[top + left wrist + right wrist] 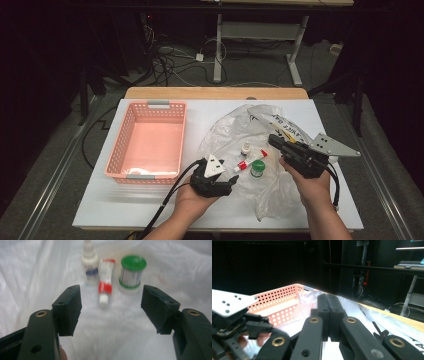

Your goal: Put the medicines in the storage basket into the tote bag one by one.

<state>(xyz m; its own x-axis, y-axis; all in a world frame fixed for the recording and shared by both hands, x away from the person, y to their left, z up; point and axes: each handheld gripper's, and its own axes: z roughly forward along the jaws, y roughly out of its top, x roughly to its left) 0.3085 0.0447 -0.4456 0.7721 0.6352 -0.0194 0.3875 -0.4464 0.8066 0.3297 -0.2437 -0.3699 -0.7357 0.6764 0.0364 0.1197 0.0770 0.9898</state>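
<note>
My jaws: the left pair stands apart with nothing between, the right pair is pressed together on nothing.

My left gripper (231,185) sits low at the near edge of the clear plastic bag (235,131), its pads clear of everything. Ahead of it three things lie on the bag in a row: a white dropper bottle (89,263) upright on the left, a red-and-white tube (105,282) lying with its white cap toward me in the middle, and a green-lidded jar (131,272) upright on the right. The tube lies nearest, centred in the gap yet beyond my pads. My right gripper (274,141) hovers beside the jar, jaws meeting flat. The pink basket (148,141) stands to the left of the bag.
</note>
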